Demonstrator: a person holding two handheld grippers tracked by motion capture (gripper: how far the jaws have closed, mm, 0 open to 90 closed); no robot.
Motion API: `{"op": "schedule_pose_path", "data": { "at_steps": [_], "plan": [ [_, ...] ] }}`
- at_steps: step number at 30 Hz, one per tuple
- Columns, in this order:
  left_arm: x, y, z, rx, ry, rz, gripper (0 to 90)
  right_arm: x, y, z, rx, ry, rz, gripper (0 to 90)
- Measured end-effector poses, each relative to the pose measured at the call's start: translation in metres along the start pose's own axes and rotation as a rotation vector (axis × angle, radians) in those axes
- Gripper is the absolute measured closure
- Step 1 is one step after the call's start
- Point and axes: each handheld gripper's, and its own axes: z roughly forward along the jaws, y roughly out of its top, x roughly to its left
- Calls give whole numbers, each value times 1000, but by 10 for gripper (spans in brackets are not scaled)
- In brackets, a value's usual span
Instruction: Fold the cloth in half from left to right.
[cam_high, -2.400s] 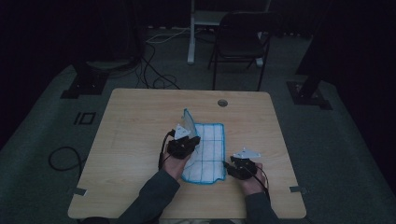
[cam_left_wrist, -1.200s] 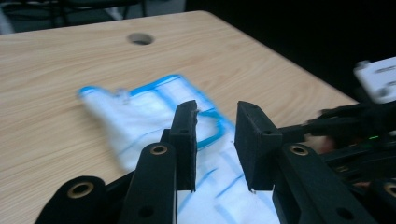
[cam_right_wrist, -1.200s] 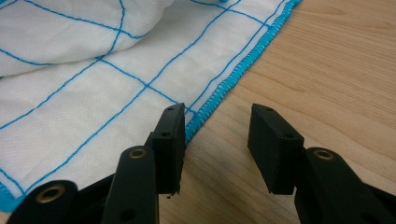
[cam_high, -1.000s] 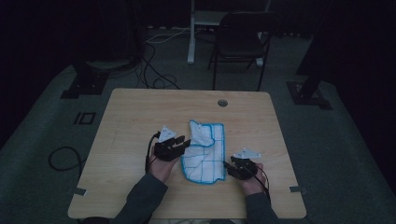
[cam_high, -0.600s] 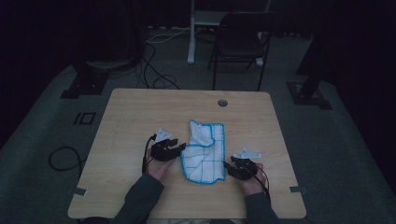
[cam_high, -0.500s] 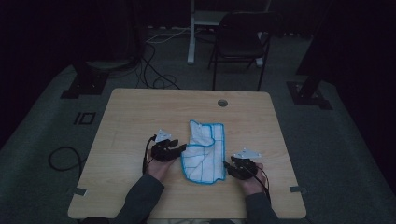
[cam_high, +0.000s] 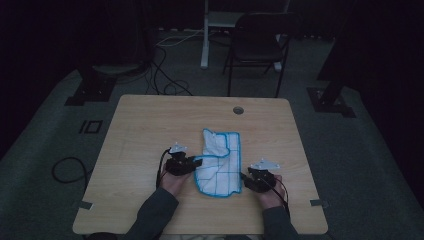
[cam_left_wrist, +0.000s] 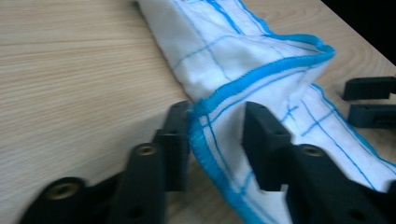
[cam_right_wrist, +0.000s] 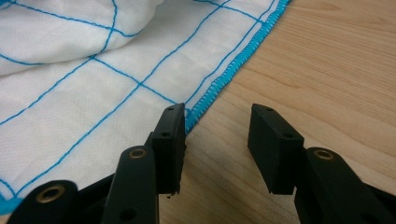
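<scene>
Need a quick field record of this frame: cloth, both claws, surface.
cloth: white cloth with blue grid lines and blue stitched hem, partly folded, lying flat
surface: light wooden table
left claw: at the cloth's left edge, hem between its jaws, jaws have just been closing, gap visible to one pad
right claw: open at the cloth's right hem, one jaw over the edge, bare table between the jaws

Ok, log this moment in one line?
left claw: closing, cloth hem between jaws | right claw: open beside cloth edge | cloth: partly folded on table
</scene>
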Motion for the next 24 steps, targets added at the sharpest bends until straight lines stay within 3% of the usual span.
{"op": "schedule_pose_path", "data": {
  "at_steps": [6,14,24],
  "plan": [
    [-14,7,-6,-21,-14,58,853,0,0,0,1,-1,0,566],
    [-31,14,-12,-39,-33,101,868,0,0,0,0,-2,1,567],
    [-64,18,-10,-45,-90,153,869,0,0,0,0,0,1,561]
  ]
}}
